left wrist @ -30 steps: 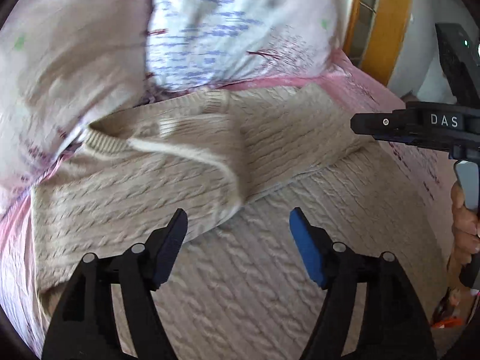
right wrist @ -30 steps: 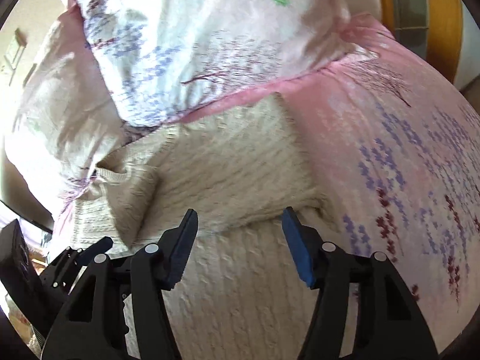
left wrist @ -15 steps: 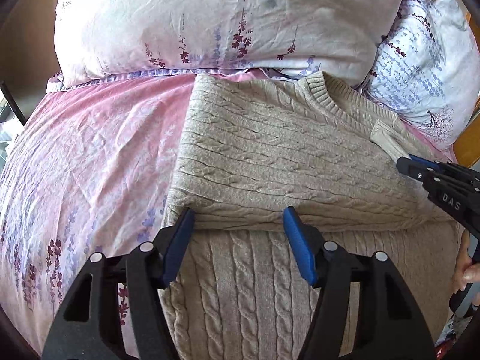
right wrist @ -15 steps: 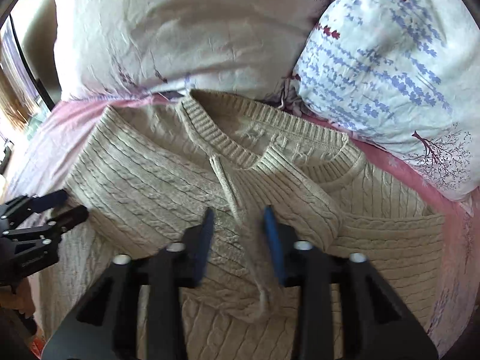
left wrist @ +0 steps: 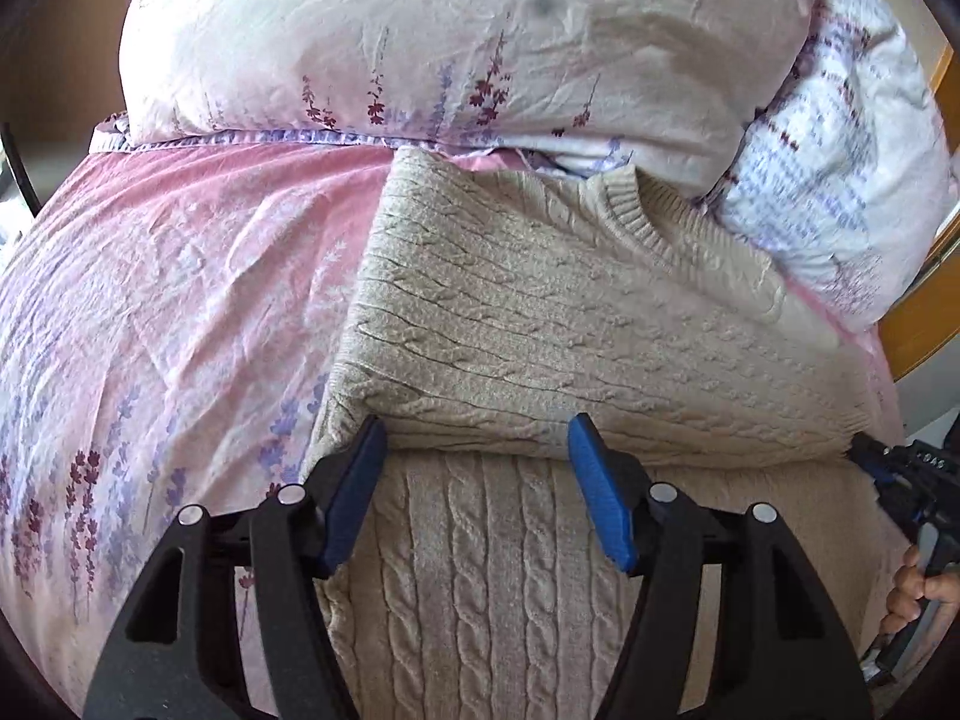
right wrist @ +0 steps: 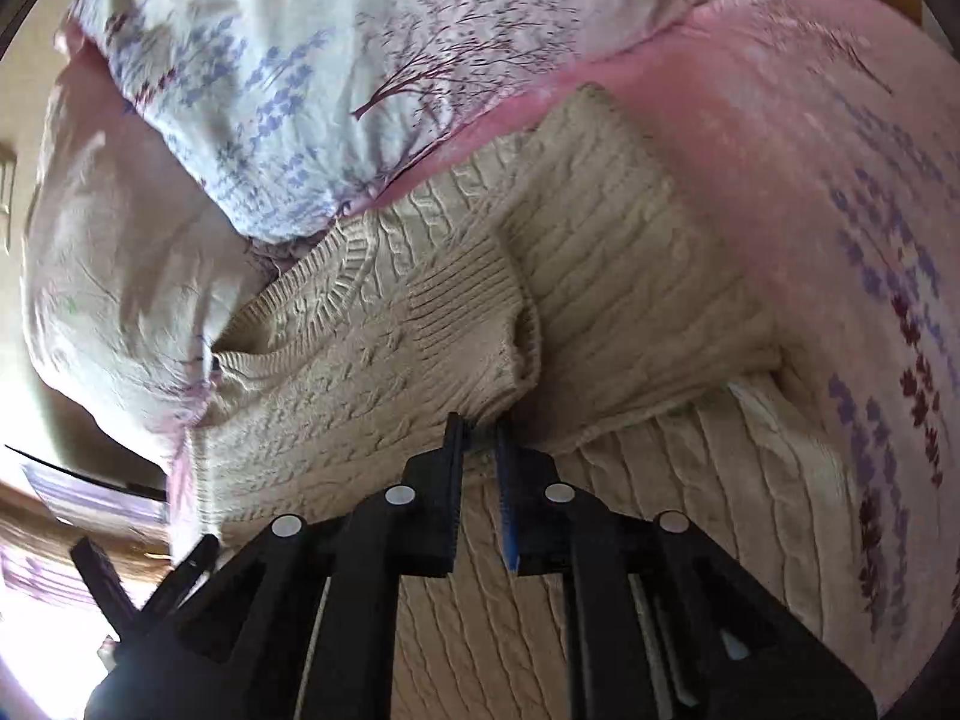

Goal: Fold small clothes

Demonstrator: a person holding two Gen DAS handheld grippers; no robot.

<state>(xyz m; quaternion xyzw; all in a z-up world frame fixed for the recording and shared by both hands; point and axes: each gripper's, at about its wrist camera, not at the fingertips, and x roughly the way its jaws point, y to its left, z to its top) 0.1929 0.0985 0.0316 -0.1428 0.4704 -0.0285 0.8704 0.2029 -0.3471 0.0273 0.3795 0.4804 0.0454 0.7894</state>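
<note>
**A:** Where is the sweater lying?

**B:** The beige cable-knit sweater (left wrist: pixel 540 324) is spread on the bed, over the pink flowered bedspread (left wrist: pixel 180 300), with its ribbed collar up against the pillows (left wrist: pixel 468 42). Both sleeves are folded across the chest, and the body runs down toward me.

**A:** What is your left claw doing?

**B:** My left claw (left wrist: pixel 480 480) hangs with its blue pads spread apart, just at the lower edge of the folded sleeve. Nothing is pinched between them; the knit lies below the gap.

**A:** And the right?

**B:** My right claw (right wrist: pixel 480 450) has its jaws close together and opening. A bit of the folded sleeve's edge (right wrist: pixel 480 324) sits in the narrow gap, near the ribbed cuff. The view there is blurred, so I cannot say how firmly the pads press on it.

**A:** Can one claw see the other?

**B:** Yes. In the left view the right one shows at the right edge, held by my hand (left wrist: pixel 918 591).
</note>
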